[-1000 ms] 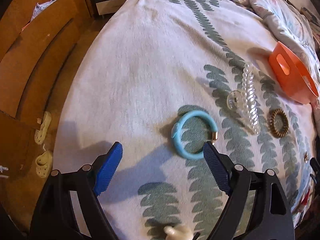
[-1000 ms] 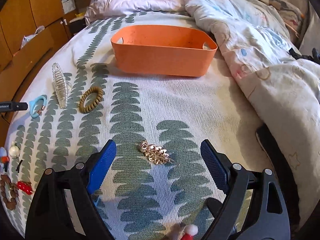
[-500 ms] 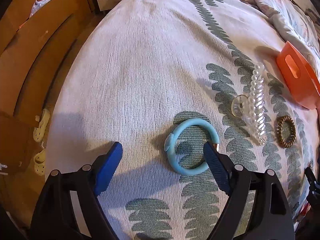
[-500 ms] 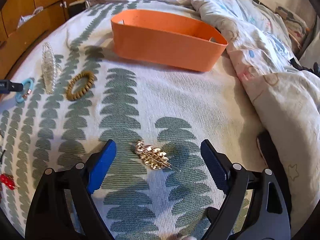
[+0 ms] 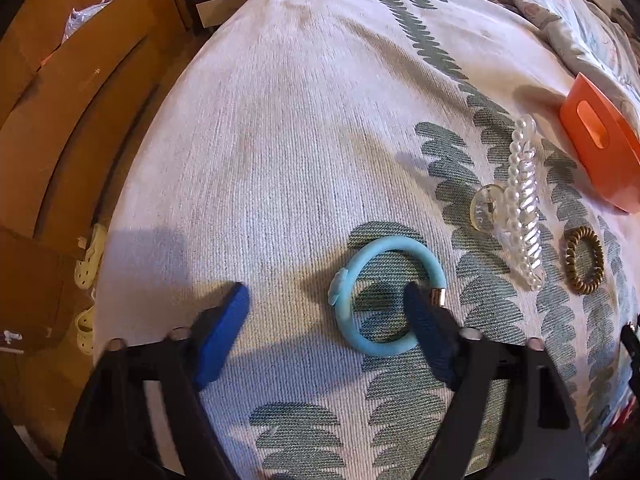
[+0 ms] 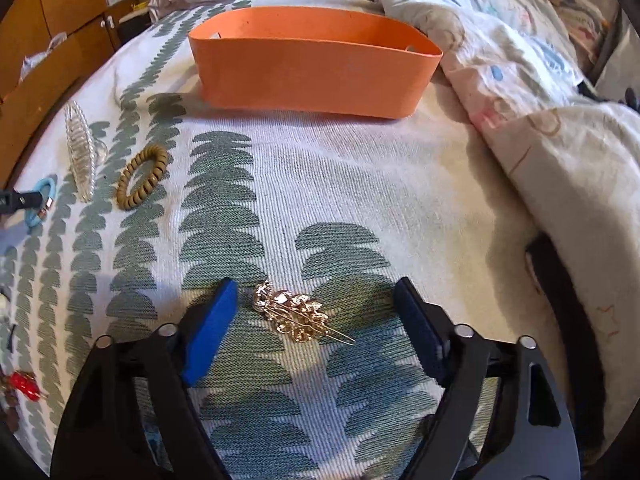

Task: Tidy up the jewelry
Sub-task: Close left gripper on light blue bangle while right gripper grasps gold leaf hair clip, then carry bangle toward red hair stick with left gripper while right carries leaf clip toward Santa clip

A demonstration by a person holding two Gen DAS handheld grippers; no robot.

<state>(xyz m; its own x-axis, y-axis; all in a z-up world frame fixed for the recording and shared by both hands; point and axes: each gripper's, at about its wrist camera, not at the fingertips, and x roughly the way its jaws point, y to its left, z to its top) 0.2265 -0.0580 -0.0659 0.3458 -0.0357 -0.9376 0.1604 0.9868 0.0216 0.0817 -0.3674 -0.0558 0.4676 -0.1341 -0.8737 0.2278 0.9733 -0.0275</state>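
Observation:
A light blue bracelet (image 5: 352,280) lies on the leaf-patterned bedspread. My left gripper (image 5: 326,300) is open; its right finger (image 5: 424,324) sits inside the bracelet's ring and its left finger is outside to the left. A gold leaf hair clip (image 6: 296,314) lies between the open fingers of my right gripper (image 6: 316,296). The orange basket (image 6: 312,68) stands farther back on the bed, and its end shows in the left wrist view (image 5: 600,152). The bracelet also shows at the left edge of the right wrist view (image 6: 40,196).
A clear pearly claw clip (image 5: 520,200) and a brown coil hair tie (image 5: 584,260) lie right of the bracelet. A rumpled duvet (image 6: 540,120) covers the bed's right side. Wooden cabinets (image 5: 60,120) and white sandals (image 5: 90,256) are left of the bed. Small red trinkets (image 6: 22,384) lie at the left.
My left gripper moved forward, so its right finger now sits inside the blue bracelet. My right gripper moved forward and lower, so the gold clip now lies between its fingers.

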